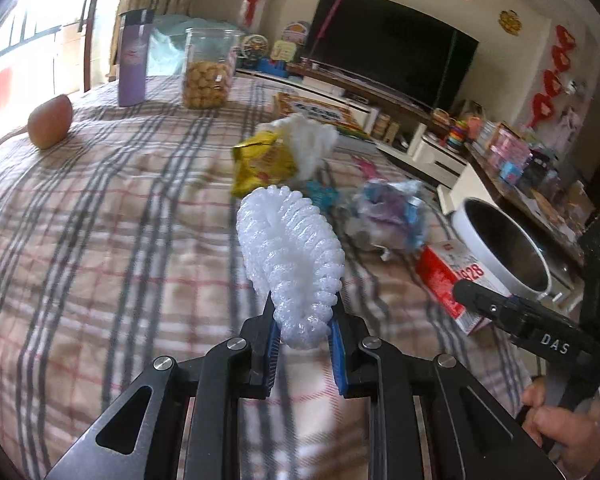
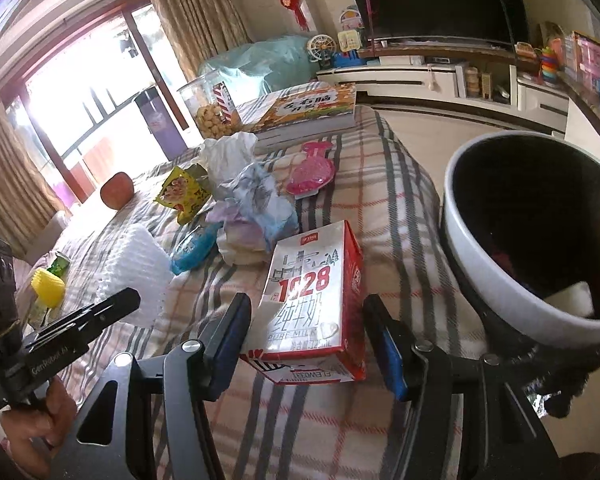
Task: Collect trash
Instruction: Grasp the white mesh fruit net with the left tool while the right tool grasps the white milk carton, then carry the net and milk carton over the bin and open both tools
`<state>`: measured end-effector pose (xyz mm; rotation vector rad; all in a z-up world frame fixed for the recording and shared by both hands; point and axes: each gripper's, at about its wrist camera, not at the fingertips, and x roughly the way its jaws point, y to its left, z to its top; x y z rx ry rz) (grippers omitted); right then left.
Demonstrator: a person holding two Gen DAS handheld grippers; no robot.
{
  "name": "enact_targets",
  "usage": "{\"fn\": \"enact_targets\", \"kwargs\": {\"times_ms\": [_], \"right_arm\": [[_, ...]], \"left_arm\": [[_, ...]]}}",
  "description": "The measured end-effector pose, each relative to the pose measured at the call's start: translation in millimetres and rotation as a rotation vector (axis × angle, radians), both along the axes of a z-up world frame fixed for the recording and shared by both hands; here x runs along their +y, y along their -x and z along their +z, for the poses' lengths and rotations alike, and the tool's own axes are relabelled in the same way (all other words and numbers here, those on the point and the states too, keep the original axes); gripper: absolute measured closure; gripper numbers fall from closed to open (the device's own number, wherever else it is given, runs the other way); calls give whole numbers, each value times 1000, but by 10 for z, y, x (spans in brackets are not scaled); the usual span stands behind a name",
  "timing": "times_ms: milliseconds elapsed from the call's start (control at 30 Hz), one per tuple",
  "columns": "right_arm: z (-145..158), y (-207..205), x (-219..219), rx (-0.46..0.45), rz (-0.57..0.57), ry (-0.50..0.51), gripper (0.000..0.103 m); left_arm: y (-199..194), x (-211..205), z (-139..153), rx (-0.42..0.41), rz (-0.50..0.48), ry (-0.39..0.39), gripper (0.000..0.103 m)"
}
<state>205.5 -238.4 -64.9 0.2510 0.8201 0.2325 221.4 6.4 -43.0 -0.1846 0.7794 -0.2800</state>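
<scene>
While the left tongs clamp the white foam net above the plaid table, the right tongs gape around a milk carton lying beside the apparently white-rimmed bin.

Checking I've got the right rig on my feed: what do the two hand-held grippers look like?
Both are black metal linkages with silver pivot bolts and blue pads on the fingers. The left hand-held gripper has "GenRobot AI" printed on its side; the right hand-held gripper shows "DAS" and a green light. Bare hands hold the handles; no cables show.
</scene>
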Motion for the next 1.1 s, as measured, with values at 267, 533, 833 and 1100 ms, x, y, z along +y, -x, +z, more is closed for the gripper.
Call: {"fn": "enact_targets", "kwargs": {"times_ms": [267,533,833,1100], "right_arm": [[-66,17,-51,42,-3,5,41],[-104,-90,15,43,11,50,50],[48,102,-187,9,-5,6,51],[218,235,-424,-25,-40,-8,52]], "left_arm": [[78,-109,10,-3,-32,-5,83],[108,-147,24,3,-34,-4,83],[139,-397,61,-5,-103,-4,83],[99,-723,108,-15,-190,-18,83]]}}
